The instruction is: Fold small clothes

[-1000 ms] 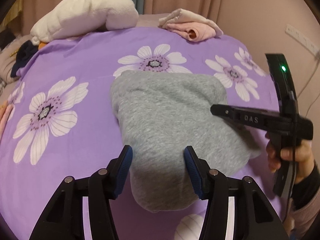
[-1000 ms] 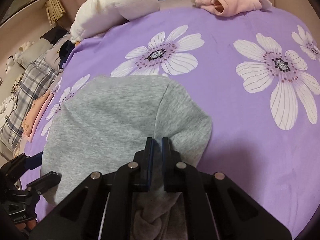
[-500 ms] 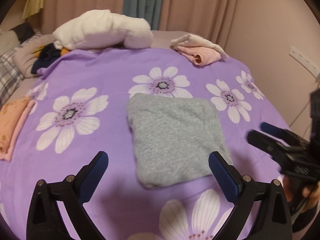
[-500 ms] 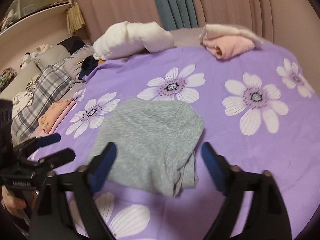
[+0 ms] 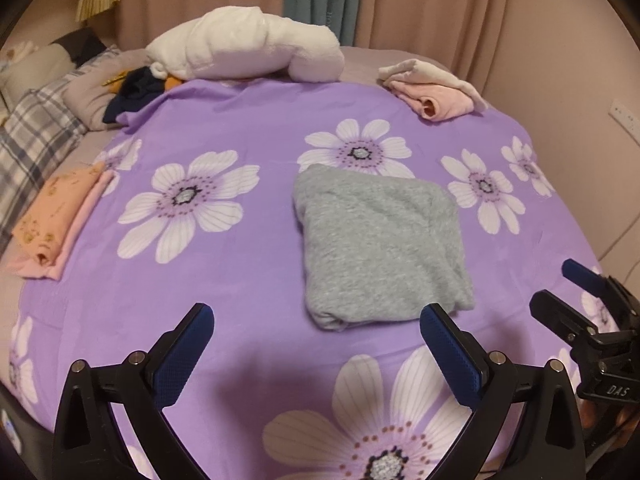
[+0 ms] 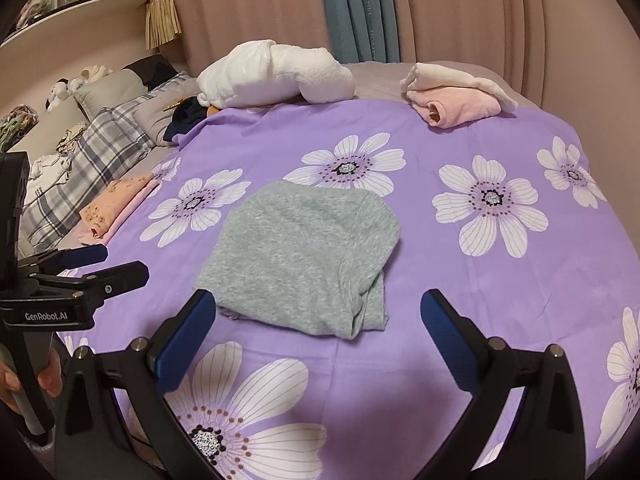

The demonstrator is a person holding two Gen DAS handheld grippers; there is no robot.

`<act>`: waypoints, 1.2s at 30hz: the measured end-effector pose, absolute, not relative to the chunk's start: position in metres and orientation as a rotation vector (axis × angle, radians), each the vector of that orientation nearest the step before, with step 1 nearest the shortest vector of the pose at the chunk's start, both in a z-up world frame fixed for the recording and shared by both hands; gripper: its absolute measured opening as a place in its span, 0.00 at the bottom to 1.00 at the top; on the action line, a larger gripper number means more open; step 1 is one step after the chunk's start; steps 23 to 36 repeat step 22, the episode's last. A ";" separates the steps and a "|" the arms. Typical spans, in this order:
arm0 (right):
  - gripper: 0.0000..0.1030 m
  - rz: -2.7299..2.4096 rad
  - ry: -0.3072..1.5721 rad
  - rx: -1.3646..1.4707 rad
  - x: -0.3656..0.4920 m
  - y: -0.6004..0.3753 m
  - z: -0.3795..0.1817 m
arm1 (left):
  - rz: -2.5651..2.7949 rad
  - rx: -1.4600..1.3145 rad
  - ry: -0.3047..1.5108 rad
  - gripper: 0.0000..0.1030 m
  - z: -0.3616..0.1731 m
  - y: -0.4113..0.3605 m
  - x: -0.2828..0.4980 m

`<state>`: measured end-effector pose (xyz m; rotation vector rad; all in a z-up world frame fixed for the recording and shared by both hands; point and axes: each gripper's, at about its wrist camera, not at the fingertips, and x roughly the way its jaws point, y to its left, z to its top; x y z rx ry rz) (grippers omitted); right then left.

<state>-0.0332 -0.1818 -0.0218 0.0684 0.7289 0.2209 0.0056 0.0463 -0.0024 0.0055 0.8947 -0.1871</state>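
A folded grey garment (image 5: 380,248) lies flat on the purple flowered bedspread (image 5: 248,288); it also shows in the right wrist view (image 6: 304,260). My left gripper (image 5: 316,340) is open wide and empty, held above the bedspread in front of the garment, not touching it. My right gripper (image 6: 316,320) is open wide and empty, just in front of the garment's near edge. The right gripper also shows at the right edge of the left wrist view (image 5: 576,300). The left gripper shows at the left of the right wrist view (image 6: 104,264).
A folded orange and pink pile (image 5: 60,220) lies at the bedspread's left edge. A pink and cream pile (image 5: 436,88) sits at the far right. A white rolled blanket (image 5: 248,48) and dark clothes (image 5: 136,92) lie at the back. Plaid bedding (image 6: 92,168) is at left.
Both grippers let go of the grey garment, opened wide and pulled back and up from it. The garment now lies folded and free on the bedspread.
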 end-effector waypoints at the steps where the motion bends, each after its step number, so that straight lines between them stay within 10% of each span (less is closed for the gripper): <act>1: 1.00 0.221 0.728 0.067 -0.036 -0.180 -0.022 | -0.178 0.013 0.891 0.99 -0.002 0.046 0.003; 36: 1.00 0.213 0.734 0.073 -0.041 -0.172 -0.020 | -0.154 0.044 0.888 0.99 0.001 0.044 -0.006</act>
